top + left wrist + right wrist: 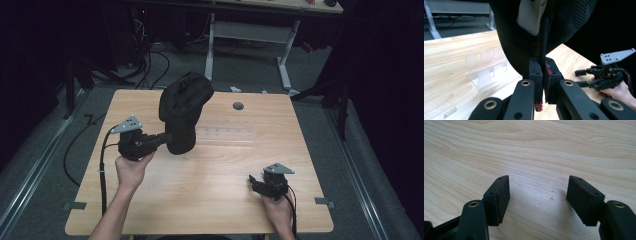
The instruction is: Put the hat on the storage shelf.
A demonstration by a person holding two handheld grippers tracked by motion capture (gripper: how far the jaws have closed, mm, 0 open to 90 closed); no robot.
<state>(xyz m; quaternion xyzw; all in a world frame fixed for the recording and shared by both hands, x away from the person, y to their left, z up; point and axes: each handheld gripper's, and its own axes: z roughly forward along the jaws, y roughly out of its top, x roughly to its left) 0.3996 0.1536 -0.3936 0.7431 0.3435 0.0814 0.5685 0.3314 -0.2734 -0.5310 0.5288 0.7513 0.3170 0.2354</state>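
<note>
Two claws work over one wooden table (210,195), the largest element of the scene. Above its far left half hangs a black knitted cap (184,117), lifted clear of the surface, its crown uppermost and its long axis running nearly upright, tilting slightly to the right at the top. A white label (530,16) shows inside the cap's opening. A clear plastic rack (487,68) stands on the table behind the cap, faint against the wood. The left claw (167,139) is pinched tight on the cap's lower hem, the fabric squeezed between its pads (535,72). The right claw (256,184) rests low at the near right of the table, well apart from the cap, its jaws standing wide with nothing but bare wood between them. The cap lies up and to the left of the right claw; the left hand (131,170) is by far the nearer. Any two-handed step would probably require the right claw to travel across toward the hanging hem.
</note>
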